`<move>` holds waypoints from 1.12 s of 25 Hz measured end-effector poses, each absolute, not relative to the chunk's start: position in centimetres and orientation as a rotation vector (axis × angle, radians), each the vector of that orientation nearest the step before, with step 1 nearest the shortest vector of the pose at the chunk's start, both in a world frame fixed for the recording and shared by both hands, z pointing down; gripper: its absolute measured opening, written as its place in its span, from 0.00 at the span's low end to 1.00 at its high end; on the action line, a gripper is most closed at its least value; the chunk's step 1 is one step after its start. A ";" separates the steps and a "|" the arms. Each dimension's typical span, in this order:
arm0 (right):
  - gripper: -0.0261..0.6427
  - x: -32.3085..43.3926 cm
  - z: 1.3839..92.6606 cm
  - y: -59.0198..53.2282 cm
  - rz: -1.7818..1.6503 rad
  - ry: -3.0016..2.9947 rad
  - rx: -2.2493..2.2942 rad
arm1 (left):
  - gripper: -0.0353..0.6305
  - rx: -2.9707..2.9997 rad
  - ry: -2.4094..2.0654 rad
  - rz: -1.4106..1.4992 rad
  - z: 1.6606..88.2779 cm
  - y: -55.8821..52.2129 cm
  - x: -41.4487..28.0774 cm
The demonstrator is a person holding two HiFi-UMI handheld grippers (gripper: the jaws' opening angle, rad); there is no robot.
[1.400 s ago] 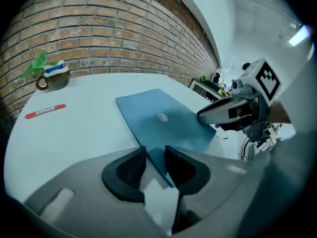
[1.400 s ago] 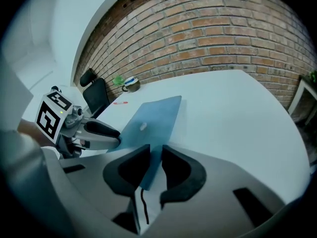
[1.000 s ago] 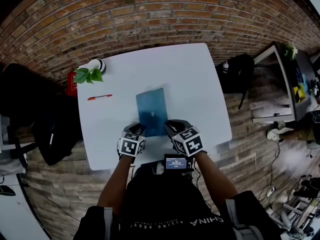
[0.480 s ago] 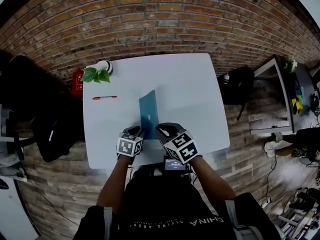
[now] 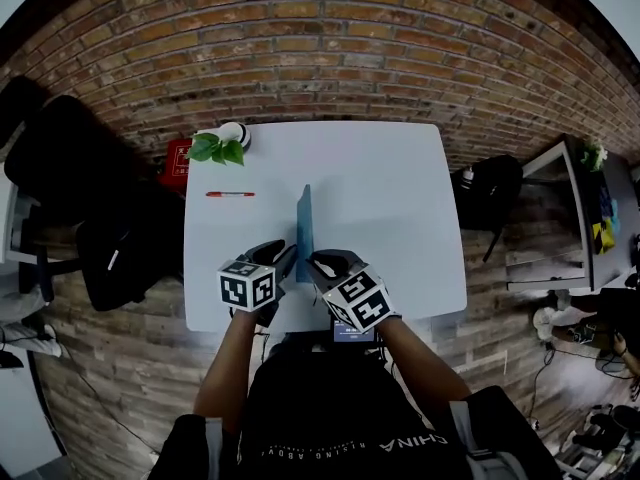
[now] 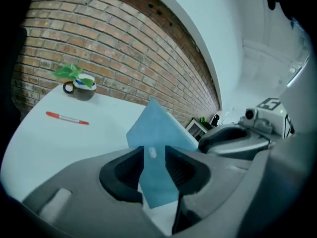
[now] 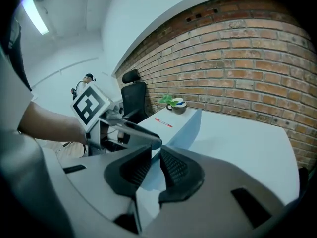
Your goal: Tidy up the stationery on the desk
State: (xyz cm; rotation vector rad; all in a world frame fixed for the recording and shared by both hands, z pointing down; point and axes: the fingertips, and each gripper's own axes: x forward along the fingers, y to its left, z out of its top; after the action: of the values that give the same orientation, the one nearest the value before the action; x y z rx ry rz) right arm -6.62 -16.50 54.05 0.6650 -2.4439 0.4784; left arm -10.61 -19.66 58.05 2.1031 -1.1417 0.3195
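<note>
Grips first: left gripper point(image 6: 156, 168) was pinched on the near edge of the blue notebook point(image 6: 159, 130), one ribbed pad on each face. The right gripper point(image 7: 154, 168) was clamped on that same near edge just beside it, the two tools almost touching.

Change noted: a second ago the notebook lay flat on the desk point(image 5: 400, 218) in front of me. Now it stood on edge, seen from the head view as a thin blue line running away from the grippers. Both hands had come up with it. I took this to mean the pick-up was secure and the notebook was ready to be carried or squared off; it was not yet stowed anywhere.

Materials: cover thin, flat, stiff enough to hold straight with no sag, matt blue, with a small pale mark near the left pads. Desk top white, smooth, rounded corners.

Further out: red pen point(image 5: 230, 194), slim, lying loose, well apart from the notebook and untouched. Behind it, at the far left corner, a small potted plant point(image 5: 225, 140) in a round pot. Beyond that, rough brick wall point(image 5: 350, 48)
</note>
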 end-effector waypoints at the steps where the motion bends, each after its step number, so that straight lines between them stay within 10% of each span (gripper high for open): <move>1: 0.14 -6.8 54.0 -16.5 0.469 -2.442 0.661 | 0.24 2.114 -1.145 0.297 57.0 -20.1 -10.7; 8: 0.14 -8.1 53.9 -16.3 0.429 -2.445 0.644 | 0.35 2.102 -1.050 0.315 54.1 -22.1 -9.5; 28: 0.14 -10.3 53.8 -15.6 0.385 -2.463 0.550 | 0.25 1.872 -0.968 0.505 57.4 -23.4 -8.3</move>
State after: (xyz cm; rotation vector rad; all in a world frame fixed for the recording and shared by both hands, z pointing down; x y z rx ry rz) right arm -10.32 -15.65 53.81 0.5498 -2.4625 0.3845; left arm -8.31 -23.35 57.35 1.8723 -0.9685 0.5046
